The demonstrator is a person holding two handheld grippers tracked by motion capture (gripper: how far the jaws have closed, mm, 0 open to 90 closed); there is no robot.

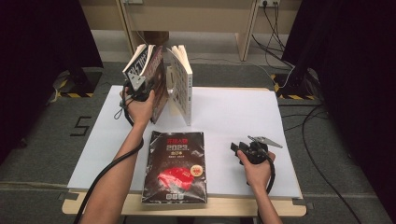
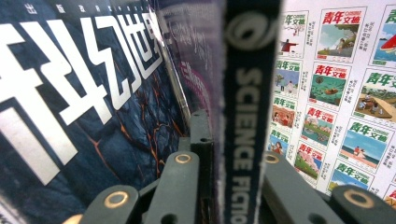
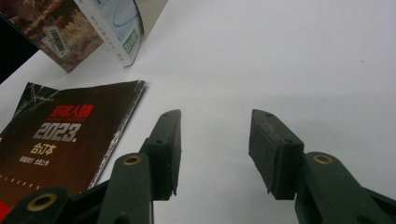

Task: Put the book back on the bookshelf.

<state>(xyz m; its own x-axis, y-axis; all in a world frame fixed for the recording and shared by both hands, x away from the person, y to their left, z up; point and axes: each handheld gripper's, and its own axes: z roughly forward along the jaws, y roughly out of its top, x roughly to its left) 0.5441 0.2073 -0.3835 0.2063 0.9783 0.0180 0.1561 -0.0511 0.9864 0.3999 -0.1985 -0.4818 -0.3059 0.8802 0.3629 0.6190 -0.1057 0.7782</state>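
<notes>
Right now we are standing books up at the far edge of the white table top [image 1: 233, 121]. Our left gripper [image 1: 137, 88] is pinched tight on the dark-covered science fiction magazine with big white characters on its front [image 1: 148, 77], which it holds upright by the spine; in the left gripper view that navy spine with pale lettering [image 2: 245, 121] sits clamped between the jaws. Just beside it, to its right, the thick white-covered book printed with rows of small pictures [image 1: 183, 81] already stands on edge, its top tipped toward the magazine.

Our right gripper [image 1: 243, 148] rests on the bare table with its jaws spread and nothing between them, well apart from both standing books. The large glossy black 2023 volume with red lettering [image 1: 176, 165] lies flat near the front edge, between our two forearms.

We judge the step in hand to be settling the dark magazine against its neighbour. Next we would need to check that it leans steadily before easing the left jaws off, then bring the right gripper to the flat volume's edge to lift it.
</notes>
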